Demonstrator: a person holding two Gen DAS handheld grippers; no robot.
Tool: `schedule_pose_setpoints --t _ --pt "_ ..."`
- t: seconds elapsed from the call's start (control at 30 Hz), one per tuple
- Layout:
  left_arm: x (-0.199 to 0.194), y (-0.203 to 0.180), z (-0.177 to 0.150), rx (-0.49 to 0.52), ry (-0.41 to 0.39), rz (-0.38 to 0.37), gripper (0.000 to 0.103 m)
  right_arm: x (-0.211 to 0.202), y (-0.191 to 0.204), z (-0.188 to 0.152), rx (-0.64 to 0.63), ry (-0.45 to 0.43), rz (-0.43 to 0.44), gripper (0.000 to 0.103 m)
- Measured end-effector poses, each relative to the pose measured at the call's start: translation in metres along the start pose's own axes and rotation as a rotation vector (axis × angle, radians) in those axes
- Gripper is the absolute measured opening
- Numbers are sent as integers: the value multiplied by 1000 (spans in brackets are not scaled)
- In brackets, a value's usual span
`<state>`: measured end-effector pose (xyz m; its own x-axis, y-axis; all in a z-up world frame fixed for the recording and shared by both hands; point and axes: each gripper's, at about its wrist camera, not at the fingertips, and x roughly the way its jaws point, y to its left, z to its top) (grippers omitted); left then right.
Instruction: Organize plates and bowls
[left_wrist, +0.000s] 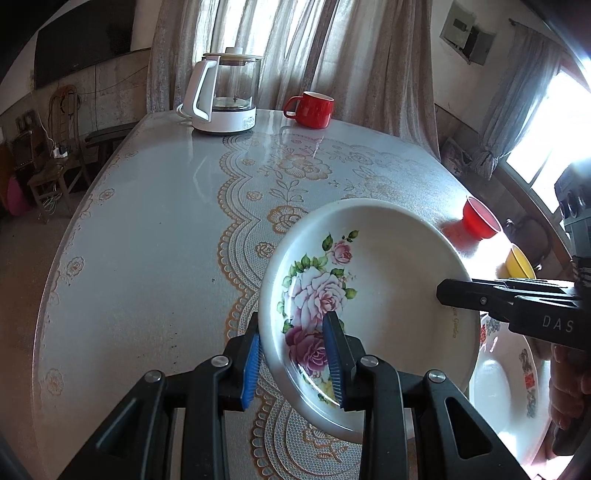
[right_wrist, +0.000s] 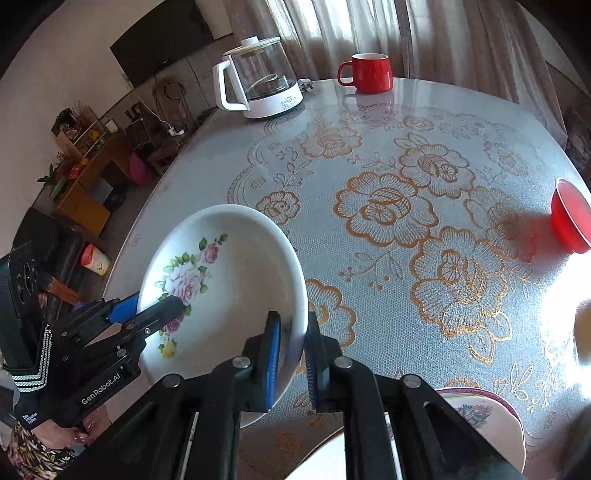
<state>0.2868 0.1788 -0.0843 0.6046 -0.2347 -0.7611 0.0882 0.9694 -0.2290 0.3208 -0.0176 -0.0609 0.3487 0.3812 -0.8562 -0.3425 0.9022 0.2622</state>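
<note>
A white rose-painted plate (left_wrist: 388, 280) is held tilted above the table, gripped from both sides. My left gripper (left_wrist: 295, 354) has its blue pads on either side of the plate's near rim. My right gripper (right_wrist: 291, 354) straddles the opposite rim of the same plate (right_wrist: 236, 273); it also shows in the left wrist view (left_wrist: 454, 295). The left gripper shows in the right wrist view (right_wrist: 155, 310). A second patterned plate (left_wrist: 517, 391) lies on the table below, also in the right wrist view (right_wrist: 491, 421).
A red bowl (right_wrist: 572, 218) and a yellow bowl (left_wrist: 519, 264) stand near the table's right edge. A glass kettle (left_wrist: 227, 96) and a red mug (left_wrist: 312, 109) stand at the far edge. The table (left_wrist: 147, 240) has a lace-pattern cover.
</note>
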Motion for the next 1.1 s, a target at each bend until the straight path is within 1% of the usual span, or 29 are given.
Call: schedule_pose_setpoints --t 0.2,0.33,0.53,0.73,0.83,1.1 --pt "-6 -3 -2 -15 -6 -24 32 -6 -3 0 8 -3 14 12" --pt "-11 -14 -4 4 -14 -46 32 -19 -8 -5 34 -17 32 12" --pt "-17 -37 -6 17 -24 -105 32 -47 -18 -14 50 -50 13 12" --pt "-23 -71 -11 66 -25 -167 32 -77 -40 -39 103 -69 -6 12" --pt "-21 -87 -15 83 -13 -195 32 -91 -51 -53 138 -77 -15 12" --pt "-14 -120 -35 147 40 -227 32 -108 -77 -88 233 -78 -45 12"
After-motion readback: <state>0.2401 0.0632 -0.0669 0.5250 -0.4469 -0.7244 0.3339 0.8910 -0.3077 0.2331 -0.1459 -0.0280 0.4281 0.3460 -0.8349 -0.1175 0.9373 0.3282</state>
